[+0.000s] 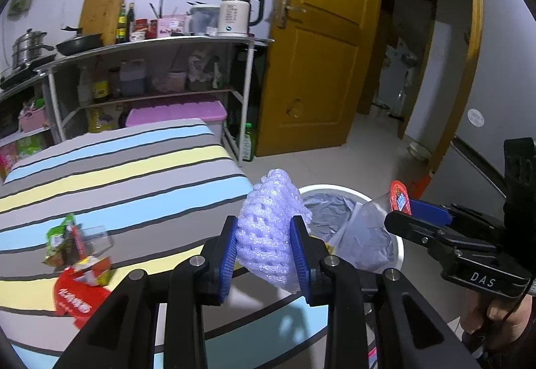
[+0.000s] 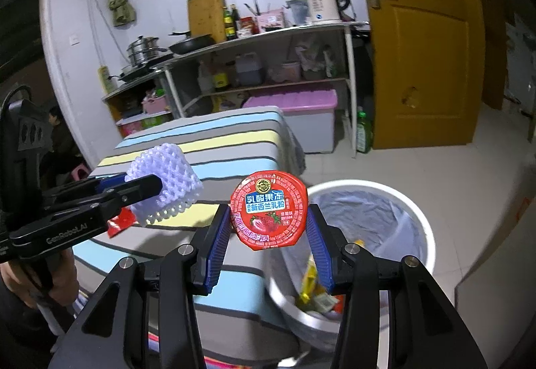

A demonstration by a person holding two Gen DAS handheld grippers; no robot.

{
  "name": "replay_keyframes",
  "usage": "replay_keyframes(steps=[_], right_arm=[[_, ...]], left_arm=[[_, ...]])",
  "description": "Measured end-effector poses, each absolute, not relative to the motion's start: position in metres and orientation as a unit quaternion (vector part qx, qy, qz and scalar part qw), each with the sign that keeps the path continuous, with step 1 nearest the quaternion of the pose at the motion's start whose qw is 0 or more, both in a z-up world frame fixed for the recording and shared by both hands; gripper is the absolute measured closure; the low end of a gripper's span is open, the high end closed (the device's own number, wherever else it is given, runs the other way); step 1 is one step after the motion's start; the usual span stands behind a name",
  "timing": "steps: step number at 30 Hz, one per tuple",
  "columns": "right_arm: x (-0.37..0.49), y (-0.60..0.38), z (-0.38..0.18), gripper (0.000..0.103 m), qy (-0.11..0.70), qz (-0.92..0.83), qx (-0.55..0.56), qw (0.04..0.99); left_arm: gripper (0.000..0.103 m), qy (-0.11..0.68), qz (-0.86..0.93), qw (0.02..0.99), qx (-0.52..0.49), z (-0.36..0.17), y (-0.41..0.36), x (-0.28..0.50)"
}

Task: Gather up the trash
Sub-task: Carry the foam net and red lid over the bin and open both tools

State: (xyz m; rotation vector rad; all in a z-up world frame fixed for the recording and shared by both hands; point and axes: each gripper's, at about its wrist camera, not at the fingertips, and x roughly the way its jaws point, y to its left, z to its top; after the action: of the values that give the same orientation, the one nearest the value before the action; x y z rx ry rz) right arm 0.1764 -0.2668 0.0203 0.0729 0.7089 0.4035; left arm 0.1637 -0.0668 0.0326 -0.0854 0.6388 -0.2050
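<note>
My left gripper (image 1: 264, 246) is shut on a white foam fruit net (image 1: 268, 228), held over the corner of the striped bed. From the right wrist view the same foam net (image 2: 167, 181) and the left gripper (image 2: 147, 189) show at the left. My right gripper (image 2: 268, 235) is shut on a clear jelly cup with a red strawberry lid (image 2: 268, 209), just left of the white trash bin (image 2: 418, 214). In the left wrist view the jelly cup (image 1: 372, 228) hangs over the bin (image 1: 398, 248), pinched by the right gripper (image 1: 400, 211). More wrappers (image 1: 77, 248) lie on the bed.
The bin is lined with a grey bag and holds several wrappers (image 2: 315, 288). A metal rack (image 1: 150, 74) with kitchenware stands behind the bed (image 1: 110, 174). A yellow door (image 1: 321, 44) stands open onto tiled floor at the right. A hand (image 1: 499, 318) grips the right tool.
</note>
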Motion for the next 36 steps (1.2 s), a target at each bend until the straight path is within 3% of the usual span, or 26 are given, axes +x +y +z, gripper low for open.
replay_keyframes(steps=[25,36], right_arm=[[0.199,-0.315,-0.024,0.056,0.398,0.136,0.053,0.906],[0.204,-0.320,-0.032,0.056,0.403,0.117,0.051,0.906]], left_arm=[[0.071,0.363,-0.159,0.918,-0.018,-0.016,-0.131,0.219],[0.059,0.377,-0.173,0.909,-0.029,-0.027,-0.134,0.239]])
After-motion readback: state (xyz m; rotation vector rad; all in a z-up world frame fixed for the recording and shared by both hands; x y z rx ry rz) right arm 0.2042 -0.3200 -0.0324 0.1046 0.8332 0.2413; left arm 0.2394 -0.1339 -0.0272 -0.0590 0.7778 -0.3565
